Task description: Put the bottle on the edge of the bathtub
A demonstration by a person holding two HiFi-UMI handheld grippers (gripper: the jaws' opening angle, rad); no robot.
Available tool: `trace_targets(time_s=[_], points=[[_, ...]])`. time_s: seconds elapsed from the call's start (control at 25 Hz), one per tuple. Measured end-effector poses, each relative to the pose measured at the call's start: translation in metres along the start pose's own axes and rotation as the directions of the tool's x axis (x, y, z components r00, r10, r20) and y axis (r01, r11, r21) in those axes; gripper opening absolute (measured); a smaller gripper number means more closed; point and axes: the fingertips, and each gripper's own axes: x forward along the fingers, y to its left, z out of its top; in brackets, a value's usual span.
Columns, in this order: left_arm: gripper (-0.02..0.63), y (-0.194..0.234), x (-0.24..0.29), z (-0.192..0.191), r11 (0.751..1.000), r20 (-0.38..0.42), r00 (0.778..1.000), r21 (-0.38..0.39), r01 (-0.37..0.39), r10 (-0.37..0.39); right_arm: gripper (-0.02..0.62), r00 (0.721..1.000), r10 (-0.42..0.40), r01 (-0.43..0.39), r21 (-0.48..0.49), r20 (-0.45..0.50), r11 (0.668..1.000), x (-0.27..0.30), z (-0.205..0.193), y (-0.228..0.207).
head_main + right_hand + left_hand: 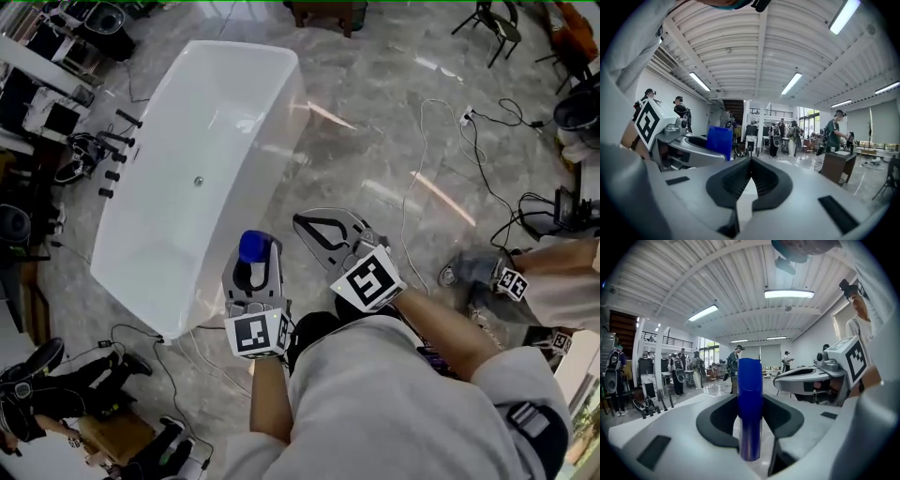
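Luckily, the bottle [750,399] looked easy to carry. It was blue, thin and tall, and it stood straight up between the jaws of the left gripper [253,267]. The jaws were pressed on its two sides, with the top of the bottle sticking up above them. From the head view, it was in the air above the floor, just to the right of the near end of the tub [150,225]. It was not over the edge yet.

I think the bottle was hard plastic, so it was likely stiff and light. Its side looked smooth and a bit shiny, so it might slip if the hold got loose. A hold around the middle, like this one, seemed best to me, as it would let the flat bottom come down first. A tall thin bottle tips over easily, so the rim would need a gentle landing.

The right gripper [750,161] held nothing. Its jaws were closed together, tip to tip, and it hung just to the right of the left one.

The white tub had nothing in it, and no water that I could see. Only the small round drain [198,181] showed on its floor. I could not tell if the bottle had anything inside.
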Motion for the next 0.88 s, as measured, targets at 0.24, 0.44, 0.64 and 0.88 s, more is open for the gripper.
trace_targets(time_s=[0.24,0.44,0.64,0.88], points=[[0.166,-0.038,0.046,0.014,0.993,-0.009,0.994,0.024,0.112,-0.111,0.006,0.993,-0.119,0.119,0.08,-0.012,0.99,-0.031,-0.014,-0.046],[0.166,-0.045,0.112,0.007,0.981,-0.026,0.983,0.059,0.185,-0.184,0.006,0.978,-0.202,0.206,0.089,-0.058,0.974,-0.025,-0.049,-0.1],[0.166,-0.048,0.172,0.014,0.962,-0.028,0.965,0.081,0.261,-0.26,0.006,0.955,-0.286,0.295,0.15,-0.083,0.944,-0.014,-0.065,-0.155],[0.166,-0.037,0.249,0.022,0.935,-0.036,0.94,0.096,0.341,-0.339,0.006,0.933,-0.332,0.353,0.172,-0.139,0.92,0.021,-0.086,-0.214]])
